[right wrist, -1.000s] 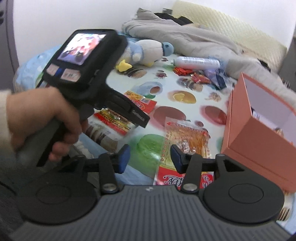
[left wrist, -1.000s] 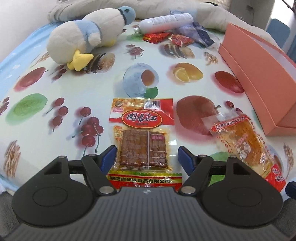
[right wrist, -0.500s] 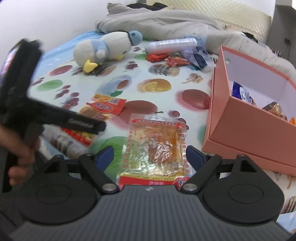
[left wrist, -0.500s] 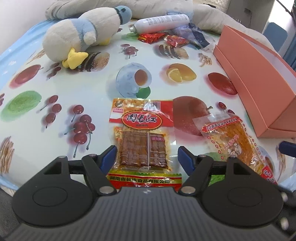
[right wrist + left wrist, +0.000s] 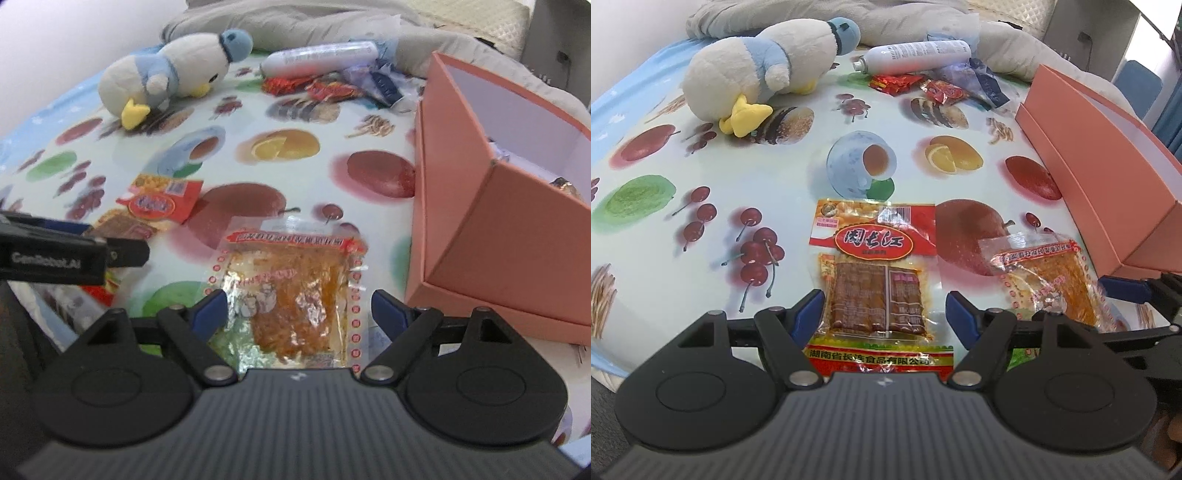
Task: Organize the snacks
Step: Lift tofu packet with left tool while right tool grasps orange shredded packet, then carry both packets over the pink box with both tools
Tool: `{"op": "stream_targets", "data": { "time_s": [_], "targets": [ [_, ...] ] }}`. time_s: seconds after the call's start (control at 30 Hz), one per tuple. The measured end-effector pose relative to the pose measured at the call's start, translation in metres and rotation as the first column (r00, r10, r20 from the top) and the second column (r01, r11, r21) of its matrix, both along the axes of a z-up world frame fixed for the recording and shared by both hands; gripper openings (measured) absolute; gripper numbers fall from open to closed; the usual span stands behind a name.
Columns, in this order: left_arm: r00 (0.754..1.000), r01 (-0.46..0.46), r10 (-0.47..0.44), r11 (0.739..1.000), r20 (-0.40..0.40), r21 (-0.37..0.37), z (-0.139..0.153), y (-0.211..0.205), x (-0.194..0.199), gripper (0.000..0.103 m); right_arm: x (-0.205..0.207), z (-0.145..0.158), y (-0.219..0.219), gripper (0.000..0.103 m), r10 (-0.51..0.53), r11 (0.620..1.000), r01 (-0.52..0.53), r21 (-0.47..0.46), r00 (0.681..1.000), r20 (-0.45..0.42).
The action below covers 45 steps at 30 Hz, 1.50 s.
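A red packet of brown dried tofu [image 5: 875,280] lies flat on the fruit-print tablecloth [image 5: 775,177]. My left gripper [image 5: 885,312] is open, its blue fingertips on either side of the packet's lower half without pressing it. Right of it lies a clear packet of orange snack [image 5: 291,295]. My right gripper [image 5: 299,312] is open wide and straddles that packet, pads apart from it. An open pink box [image 5: 498,229] stands to the right with a few snacks inside. The red packet [image 5: 159,203] and the left gripper's body [image 5: 74,251] show at the left of the right wrist view.
A plush penguin [image 5: 764,66], a white spray bottle [image 5: 916,55] and small red and blue snack packets [image 5: 923,85] lie at the back. Grey clothing [image 5: 905,18] is heaped behind them. The table's front edge runs just under both grippers.
My right gripper swung right and down from beside the left hand to over the orange packet, and its jaws spread wider. The left gripper stayed over the red packet.
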<state>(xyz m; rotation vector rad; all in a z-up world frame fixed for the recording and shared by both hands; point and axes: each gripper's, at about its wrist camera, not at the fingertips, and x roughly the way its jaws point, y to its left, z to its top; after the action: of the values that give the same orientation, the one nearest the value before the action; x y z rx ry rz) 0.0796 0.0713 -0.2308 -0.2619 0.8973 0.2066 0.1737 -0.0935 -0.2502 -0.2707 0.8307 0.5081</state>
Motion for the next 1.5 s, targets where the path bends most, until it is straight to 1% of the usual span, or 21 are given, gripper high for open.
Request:
{"op": "stream_targets", "data": {
  "time_s": [0.1,0.13,0.2,0.37,0.4,0.43,0.47,0.5,0.57,0.63,0.77,0.87,1.0,1.07,1.17,1.23,1.33,1.5],
  "targets": [
    [1.0,-0.001,0.001,1.0,0.002,0.0,-0.001,0.0,0.0,0.076,0.003,-0.004,-0.006,0.086,-0.026,0.999,0.028,0.046,0.999,-0.035],
    [1.0,0.002,-0.002,1.0,0.002,0.003,-0.001,-0.001,0.0,0.076,0.003,-0.004,-0.007,0.086,-0.03,0.998,0.032,0.057,0.999,-0.039],
    [1.0,0.01,-0.01,1.0,0.004,0.003,-0.001,0.0,-0.001,0.076,-0.001,-0.005,-0.006,0.083,-0.029,0.998,0.031,0.057,0.999,-0.03],
    [0.999,0.041,-0.041,0.999,-0.003,0.013,-0.001,0.0,0.0,0.076,-0.011,0.0,0.005,0.056,-0.021,0.999,0.021,0.029,1.0,-0.009],
    [0.999,0.045,-0.045,0.999,-0.005,0.017,-0.001,0.0,0.001,0.076,-0.012,0.001,0.006,0.054,-0.023,0.999,0.023,0.026,1.0,-0.004],
    [0.999,0.048,-0.048,0.999,-0.006,0.019,-0.001,0.0,0.001,0.076,-0.014,0.001,0.006,0.048,-0.027,0.999,0.027,0.026,1.0,0.003],
    [0.999,0.051,-0.051,0.999,-0.006,0.019,-0.002,0.0,0.002,0.076,-0.014,0.001,0.006,0.045,-0.028,0.999,0.028,0.03,1.0,0.004],
    [0.999,0.052,-0.051,0.998,-0.005,0.019,-0.002,0.0,0.002,0.076,-0.015,0.001,0.006,0.044,-0.027,0.999,0.027,0.031,1.0,0.005],
    [0.999,0.055,-0.055,0.998,-0.004,0.023,-0.002,-0.001,0.001,0.076,-0.016,0.002,0.007,0.036,-0.023,0.999,0.023,0.035,1.0,0.01],
    [0.998,0.056,-0.056,0.998,-0.003,0.026,-0.002,-0.001,0.001,0.076,-0.017,0.004,0.007,0.033,-0.024,0.999,0.024,0.046,1.0,0.01],
    [0.999,0.047,-0.047,0.999,0.001,0.013,0.0,0.0,0.001,0.075,-0.017,0.008,0.003,0.03,-0.045,0.996,0.044,0.077,0.999,0.001],
    [0.999,0.041,-0.04,0.999,0.01,-0.023,0.005,0.002,0.001,0.074,-0.018,0.013,0.0,0.029,-0.061,0.995,0.06,0.086,0.998,0.003],
    [0.998,0.054,-0.053,0.999,0.017,-0.003,0.015,-0.001,0.003,0.074,-0.02,0.023,-0.004,0.029,-0.075,0.992,0.073,0.104,0.997,0.015],
    [0.998,0.06,-0.06,0.998,0.019,-0.003,0.019,-0.002,0.004,0.073,-0.019,0.027,-0.006,0.029,-0.081,0.991,0.079,0.105,0.997,0.019],
    [0.998,0.064,-0.063,0.998,0.031,-0.021,0.026,-0.003,0.006,0.073,-0.018,0.034,-0.01,0.029,-0.092,0.986,0.09,0.139,0.996,0.008],
    [0.997,0.067,-0.066,0.998,0.037,-0.008,0.03,-0.005,0.008,0.073,-0.019,0.039,-0.012,0.029,-0.1,0.985,0.097,0.142,0.995,0.016],
    [0.996,0.077,-0.076,0.997,0.044,-0.011,0.036,-0.007,0.014,0.073,-0.018,0.046,-0.013,0.029,-0.095,0.986,0.09,0.143,0.995,0.029],
    [0.992,0.11,-0.111,0.994,0.062,0.022,0.052,-0.018,0.023,0.073,-0.014,0.06,-0.022,0.029,-0.115,0.979,0.109,0.169,0.993,0.024]
  ]
}}
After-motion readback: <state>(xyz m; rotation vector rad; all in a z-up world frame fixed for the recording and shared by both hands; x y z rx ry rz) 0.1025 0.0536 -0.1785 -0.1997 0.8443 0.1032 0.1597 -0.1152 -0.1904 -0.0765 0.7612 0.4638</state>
